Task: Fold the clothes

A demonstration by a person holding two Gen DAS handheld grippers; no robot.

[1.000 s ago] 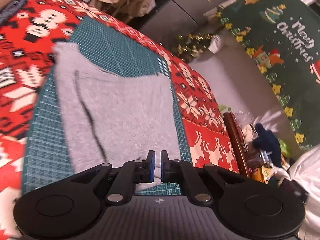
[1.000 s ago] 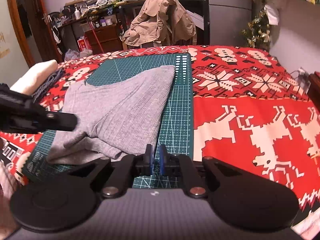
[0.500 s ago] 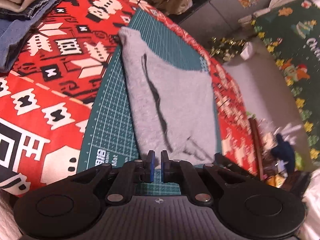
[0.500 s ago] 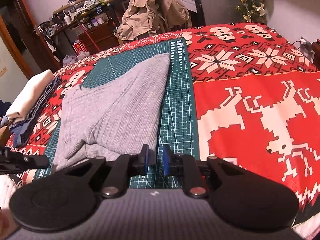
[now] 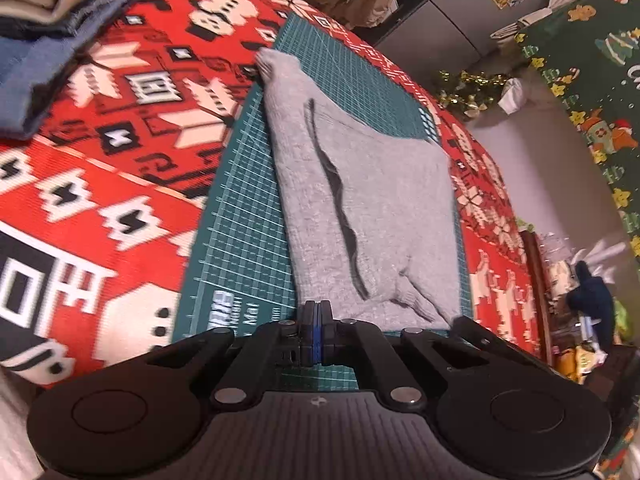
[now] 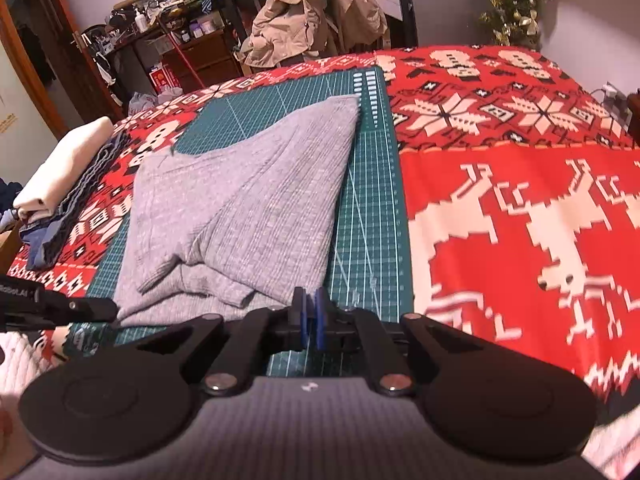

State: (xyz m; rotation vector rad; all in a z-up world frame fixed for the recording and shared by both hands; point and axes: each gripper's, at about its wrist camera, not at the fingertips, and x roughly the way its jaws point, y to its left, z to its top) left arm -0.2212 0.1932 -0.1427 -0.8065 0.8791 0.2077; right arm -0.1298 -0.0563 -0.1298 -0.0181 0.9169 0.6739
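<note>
Grey ribbed knit, a sweater (image 6: 240, 200), lies partly folded on the green cutting mat (image 6: 368, 216) that sits on the red Christmas-patterned blanket (image 6: 520, 200). It fills most of the mat, with a strip of mat bare along the right edge and a bare wedge at the far left corner. One side looks already turned in: the left wrist view shows a long overlapped edge running down the sweater (image 5: 368, 208), and a sleeve cuff lies bunched near the mat's near edge. The far edge runs at a slant, so the shape is not yet a neat rectangle.

The left gripper (image 5: 317, 320) has its blue pads pressed together at the sweater's near hem; whether any cloth is pinched between them cannot be told. The right gripper (image 6: 308, 312) shows a narrow gap between its pads, with nothing visibly in it, just beside the sweater's near right corner.

A stack of folded clothes (image 6: 60, 172) sits at the blanket's left edge, which suggests earlier pieces are finished. For this sweater I judge the job roughly midway: sleeve tucking and at least one lengthwise fold remain, then moving it to the stack.
</note>
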